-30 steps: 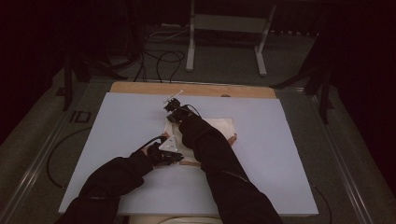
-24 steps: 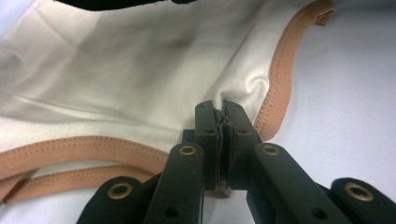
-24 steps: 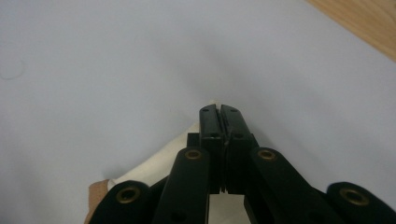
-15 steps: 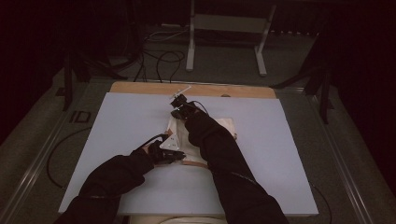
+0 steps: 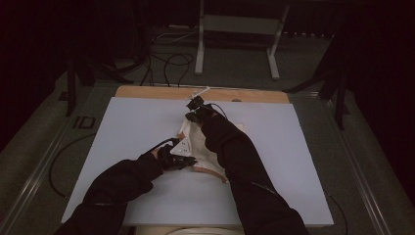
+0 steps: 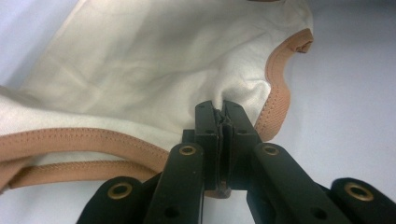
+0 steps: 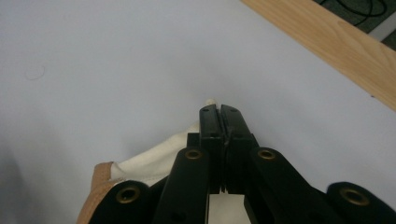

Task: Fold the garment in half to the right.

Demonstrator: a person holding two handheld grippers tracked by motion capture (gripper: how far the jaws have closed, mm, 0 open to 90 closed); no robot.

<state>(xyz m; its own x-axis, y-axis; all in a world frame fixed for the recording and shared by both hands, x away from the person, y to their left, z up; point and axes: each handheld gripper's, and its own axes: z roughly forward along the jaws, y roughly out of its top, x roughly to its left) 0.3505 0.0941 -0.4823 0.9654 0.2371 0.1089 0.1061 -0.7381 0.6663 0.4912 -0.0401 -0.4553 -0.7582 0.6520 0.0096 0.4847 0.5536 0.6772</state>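
A cream cloth garment (image 5: 203, 144) with tan ribbed trim lies mid-table on the pale board. My left gripper (image 5: 188, 160) is at its near left edge and shut on the cloth. In the left gripper view the jaws (image 6: 223, 114) pinch a fold of cream cloth (image 6: 154, 70) beside the tan trim (image 6: 275, 100). My right gripper (image 5: 193, 115) is at the garment's far end, raised slightly, shut on the cloth. In the right gripper view a small tip of cream cloth (image 7: 154, 161) pokes out past the closed jaws (image 7: 219, 112), with tan trim (image 7: 95, 186) below left.
The pale board (image 5: 127, 127) covers a wooden table whose bare far edge (image 5: 147, 92) shows as a strip (image 7: 327, 42). Beyond it are cables (image 5: 166, 58) and a metal stand (image 5: 235, 34) on the floor. Dark-sleeved forearms (image 5: 244, 166) cross the board's near half.
My right gripper has moved toward the far edge and upward, drawing the garment's far end with it. The left gripper has risen slightly at the near edge, holding the cloth.
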